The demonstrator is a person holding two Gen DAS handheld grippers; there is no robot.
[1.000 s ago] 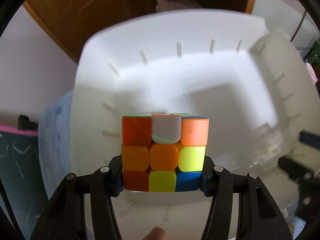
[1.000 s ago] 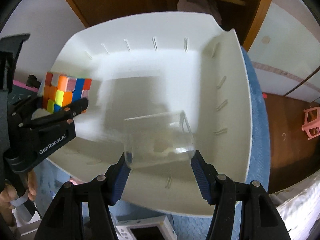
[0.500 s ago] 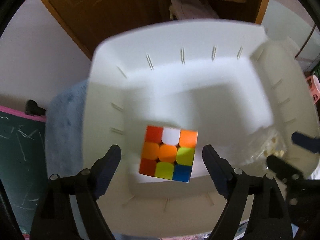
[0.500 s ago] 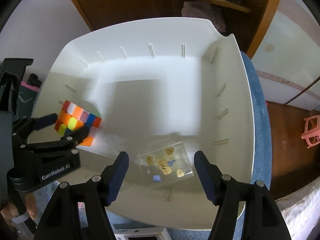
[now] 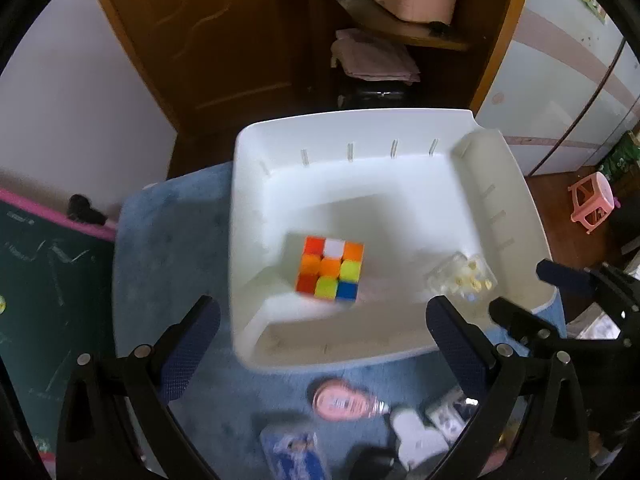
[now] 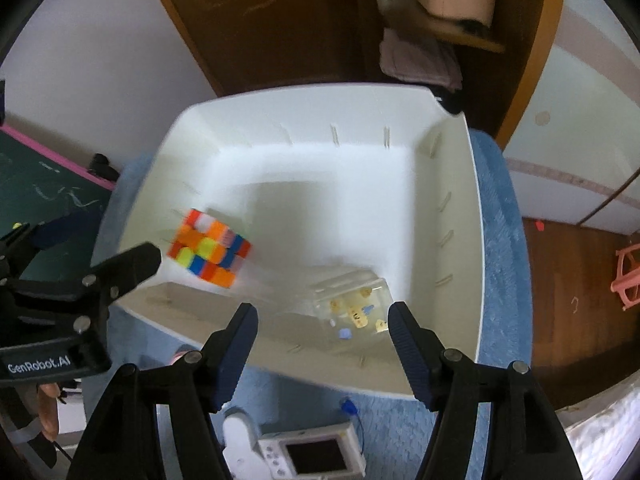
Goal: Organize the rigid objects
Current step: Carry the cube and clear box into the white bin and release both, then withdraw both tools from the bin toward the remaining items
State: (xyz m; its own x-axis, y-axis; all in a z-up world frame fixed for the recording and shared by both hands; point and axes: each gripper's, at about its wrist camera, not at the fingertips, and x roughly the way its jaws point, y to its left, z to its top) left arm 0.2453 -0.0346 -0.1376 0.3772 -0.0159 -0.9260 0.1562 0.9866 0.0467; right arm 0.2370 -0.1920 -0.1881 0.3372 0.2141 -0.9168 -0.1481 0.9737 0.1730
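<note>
Above a white bin (image 5: 248, 240), the left claw (image 5: 320, 332) is opening, nothing between its jaws; a colour cube (image 5: 330, 268) lies on the bin floor at left. Rightward, a clear box (image 6: 352, 304) rests near the front wall, the right claw (image 6: 322, 320) gaping, touching nothing.

Dim indoor light, brightest on the white tub's (image 6: 476, 240) floor; soft grey shadow at its middle; motion blur on cube (image 5: 330, 268) and clear box (image 6: 352, 308); strong fisheye bending, black vignette at corners
</note>
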